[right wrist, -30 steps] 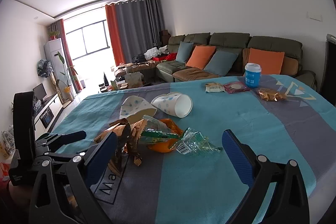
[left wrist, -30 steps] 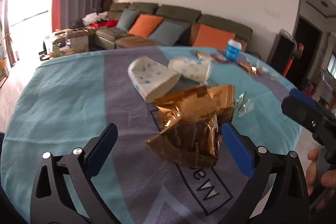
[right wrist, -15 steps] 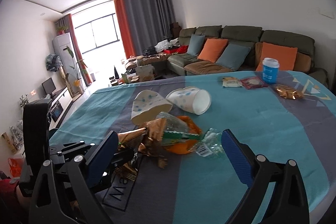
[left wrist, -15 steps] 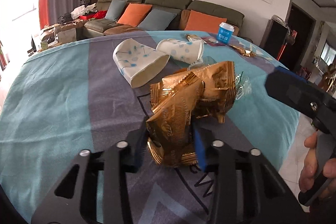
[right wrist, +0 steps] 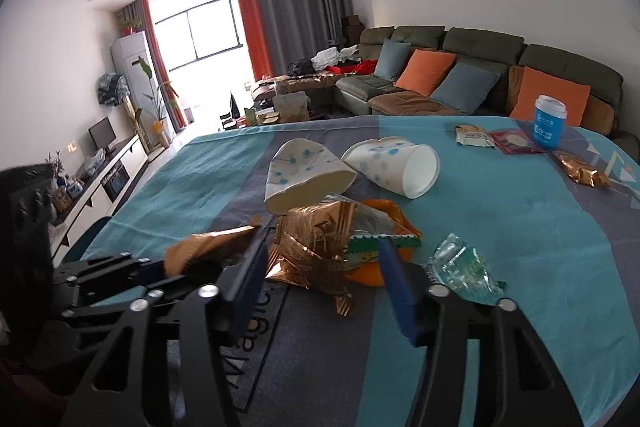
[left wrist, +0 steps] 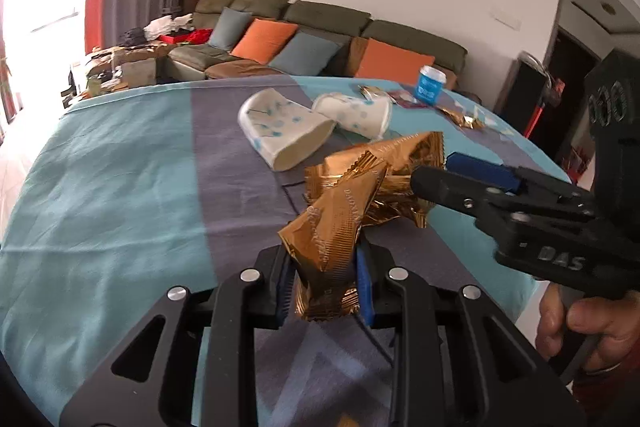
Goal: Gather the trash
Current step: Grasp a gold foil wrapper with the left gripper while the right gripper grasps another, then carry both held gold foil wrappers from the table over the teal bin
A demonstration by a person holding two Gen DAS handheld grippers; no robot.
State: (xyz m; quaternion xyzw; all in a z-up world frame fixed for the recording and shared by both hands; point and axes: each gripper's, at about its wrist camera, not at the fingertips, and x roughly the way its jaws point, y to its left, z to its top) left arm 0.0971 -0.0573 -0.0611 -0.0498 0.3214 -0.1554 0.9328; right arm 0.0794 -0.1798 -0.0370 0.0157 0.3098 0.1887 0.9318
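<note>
Your left gripper (left wrist: 324, 283) is clamped on a gold wrapper (left wrist: 336, 239), its blue pads pressing the crumpled lower end from both sides. The wrapper rises out of the grip and is held above the cloth (left wrist: 120, 187), at the near edge of the table. Your right gripper (right wrist: 324, 275) stands with its fingers apart, holding nothing; between them lies a trash pile (right wrist: 344, 243) of gold foil, an orange piece and a green-edged packet, resting on the cloth. Whether its pads touch the pile, you cannot tell. In the left view the right gripper's tip reaches in from the right, close against the far part of the wrapper. Just right of the pile sits a clear crumpled wrapper (right wrist: 460, 263). Behind it two paper cups (right wrist: 308, 175) lie on their sides, touching each other. Farther back stand a blue cup (right wrist: 549, 121), two flat packets (right wrist: 474, 135) and another gold wrapper (right wrist: 582, 171).
</note>
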